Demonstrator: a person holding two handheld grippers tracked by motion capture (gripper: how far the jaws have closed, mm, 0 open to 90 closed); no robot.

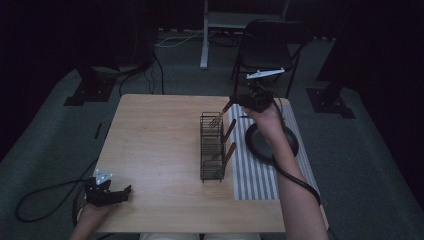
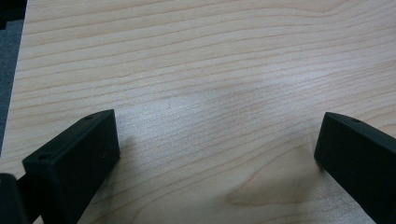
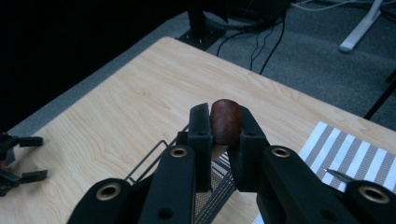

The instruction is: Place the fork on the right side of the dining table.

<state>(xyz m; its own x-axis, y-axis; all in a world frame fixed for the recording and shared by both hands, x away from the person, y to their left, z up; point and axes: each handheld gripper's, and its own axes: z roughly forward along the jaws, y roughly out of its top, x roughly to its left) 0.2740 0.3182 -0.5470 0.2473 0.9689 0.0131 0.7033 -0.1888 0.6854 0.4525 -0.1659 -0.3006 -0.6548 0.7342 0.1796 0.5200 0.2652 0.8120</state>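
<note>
room: dark all around, with a grey carpet floor [image 1: 350,165]. A black chair [image 1: 267,47] stands far behind the table, and cables lie on the floor at the far left.
table: a light wood table [image 1: 160,150], smooth and flat. Things would slide on it easily.
mat: a grey and white striped mat [image 1: 257,175] lies on the right part of the table. A round black plate [image 1: 290,145] sits on it, partly under the person's arm.
rack: a thin black wire rack [image 1: 211,147] stands in the middle, just left of the mat. Two more brown wooden handles [image 1: 229,152] lean at its right side.
fork: the fork [image 1: 220,116] is in the air over the far end of the rack, prongs pointing down and left. It looks light, stiff and hard, not easy to break.
where to hold: the brown wooden handle end [image 3: 225,122]; the wood looks less slippery than the metal prongs.
right gripper: the right gripper [image 3: 223,125] is pinched tight on that handle end, at the far right of the table.
left gripper: the left gripper [image 1: 122,192] rests at the near left table edge, jaws wide apart, holding nothing.
</note>
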